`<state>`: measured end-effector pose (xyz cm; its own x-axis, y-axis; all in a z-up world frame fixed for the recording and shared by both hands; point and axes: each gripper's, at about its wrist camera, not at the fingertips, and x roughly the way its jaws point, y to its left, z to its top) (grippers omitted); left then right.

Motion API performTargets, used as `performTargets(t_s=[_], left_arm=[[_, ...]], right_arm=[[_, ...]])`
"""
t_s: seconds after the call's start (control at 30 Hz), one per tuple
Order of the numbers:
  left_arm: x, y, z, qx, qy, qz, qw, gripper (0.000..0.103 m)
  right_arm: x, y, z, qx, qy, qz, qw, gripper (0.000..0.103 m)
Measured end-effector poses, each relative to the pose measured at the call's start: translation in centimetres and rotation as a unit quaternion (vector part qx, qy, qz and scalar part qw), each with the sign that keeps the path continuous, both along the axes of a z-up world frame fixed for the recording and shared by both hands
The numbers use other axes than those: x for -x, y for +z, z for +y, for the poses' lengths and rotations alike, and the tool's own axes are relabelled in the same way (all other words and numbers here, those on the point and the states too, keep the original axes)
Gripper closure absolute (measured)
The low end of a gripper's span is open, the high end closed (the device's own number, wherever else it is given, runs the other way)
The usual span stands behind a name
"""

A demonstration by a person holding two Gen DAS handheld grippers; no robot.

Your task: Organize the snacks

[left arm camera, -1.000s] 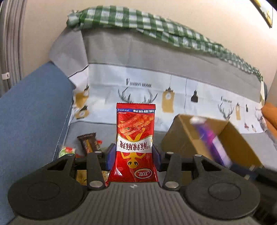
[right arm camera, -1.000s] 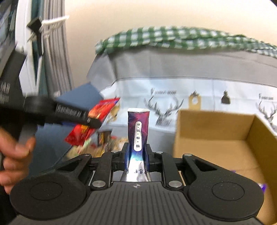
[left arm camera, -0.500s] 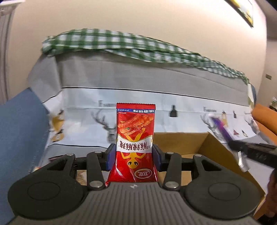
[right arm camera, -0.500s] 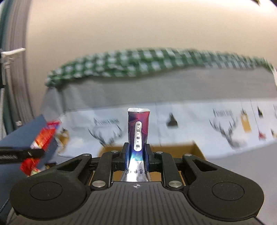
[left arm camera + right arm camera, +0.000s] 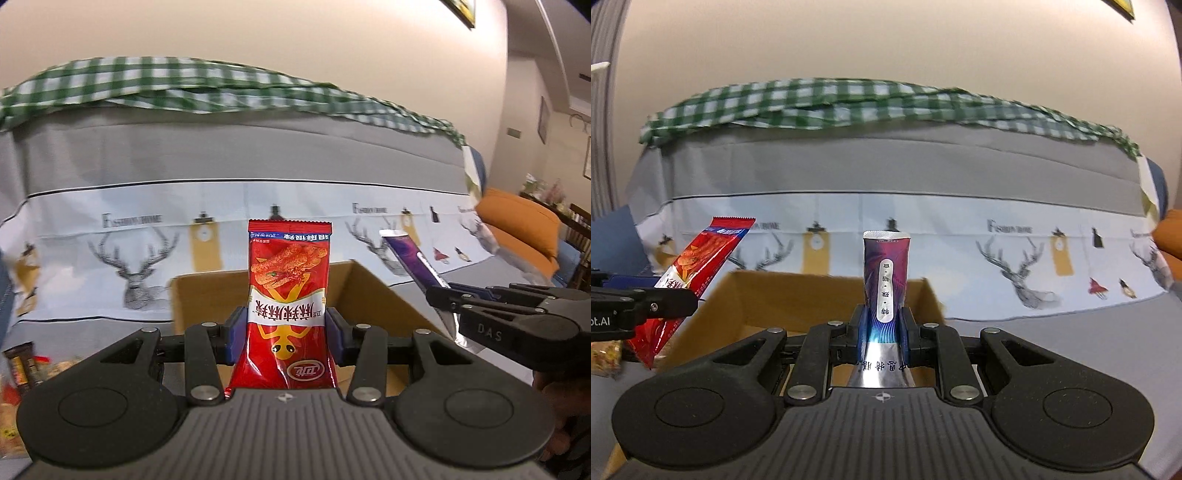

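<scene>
Red foil is filling the middle of the left wrist view: a red snack packet (image 5: 289,306) is standing upright between the blue pads of the left gripper (image 5: 284,332), whose jaws are pinching it at its lower half, above the near edge of the open cardboard box (image 5: 373,291). The right wrist view is showing the same red packet from the side, at far left, tilted and clamped in the black tongs there, its lower end hanging near the box's left wall. That view's own centre is taken by a purple snack packet (image 5: 885,280), a slim pouch with a silver lower end, standing upright with the right gripper (image 5: 884,332) pressed tight against both its sides, in front of the box's far wall. From the left camera this purple packet is appearing at right, leaning left over the box's right edge.

Only the left view is showing the loose snacks (image 5: 18,373) lying at lower left beside the box, blurred and cut off by the frame edge, and an orange cushion (image 5: 517,229) at far right. A little of the box floor is showing in the right view; most of the inside is being hidden by the gripper bodies in both views. Behind everything a sofa cover with deer prints (image 5: 1015,266) is hanging, with a green checked cloth (image 5: 849,103) along the top.
</scene>
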<state>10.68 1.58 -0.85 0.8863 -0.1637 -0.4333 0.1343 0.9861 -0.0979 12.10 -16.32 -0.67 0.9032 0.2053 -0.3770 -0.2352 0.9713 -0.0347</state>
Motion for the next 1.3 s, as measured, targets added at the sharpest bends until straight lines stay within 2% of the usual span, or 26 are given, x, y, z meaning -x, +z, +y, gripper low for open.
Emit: performTargets(t_s=[0.3, 1.3], left_arm=[[-2.1, -1.5, -2.6, -0.005, -0.021, 0.02, 0.9996, 0.053], [-2.4, -1.4, -2.8, 0.008, -0.014, 0.027, 0.9995, 0.053]], right_arm=[[-0.9, -0.9, -2.1, -0.01, -0.035, 0.018, 0.999, 0.085], [-1.2, -1.1, -0.9, 0.005, -0.022, 0.02, 1.0, 0.085]])
